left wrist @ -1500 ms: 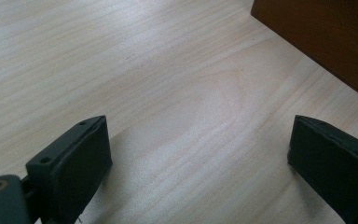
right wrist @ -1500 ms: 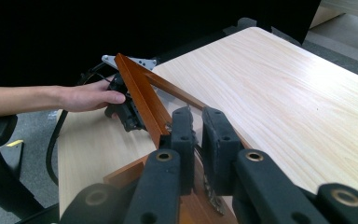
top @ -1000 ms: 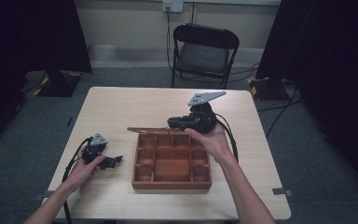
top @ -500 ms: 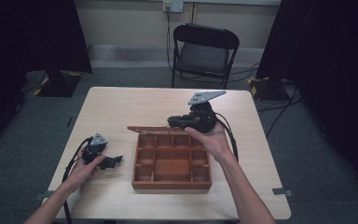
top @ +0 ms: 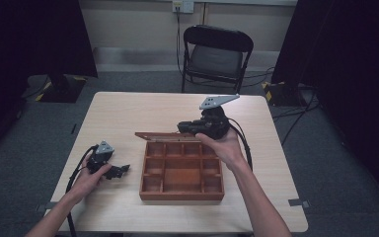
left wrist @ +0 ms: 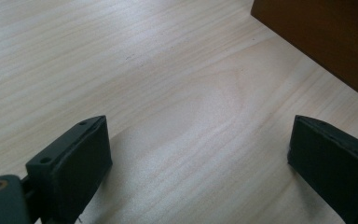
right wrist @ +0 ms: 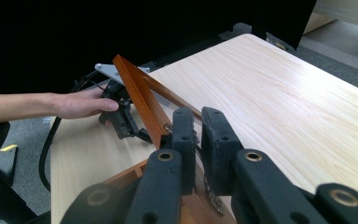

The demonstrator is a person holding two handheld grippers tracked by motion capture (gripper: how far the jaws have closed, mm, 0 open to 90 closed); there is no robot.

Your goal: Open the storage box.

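My right gripper (right wrist: pixel 196 140) is clamped on the thin reddish-brown wooden lid (right wrist: pixel 140 100) at the far edge of the compartmented wooden box (top: pixel 181 170), mid-table, so the lid swings on its hinge. My left gripper (top: pixel 122 169) rests wide and empty on the pale wooden table (top: pixel 128 113), left of the box, out of the way.

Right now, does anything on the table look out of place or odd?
Nothing looks spilled or damaged. The wooden box lies open with bare compartments. Its lid stands tilted, because the right tool is shut on the lid's edge. The left tool rests open on the table beside the box.
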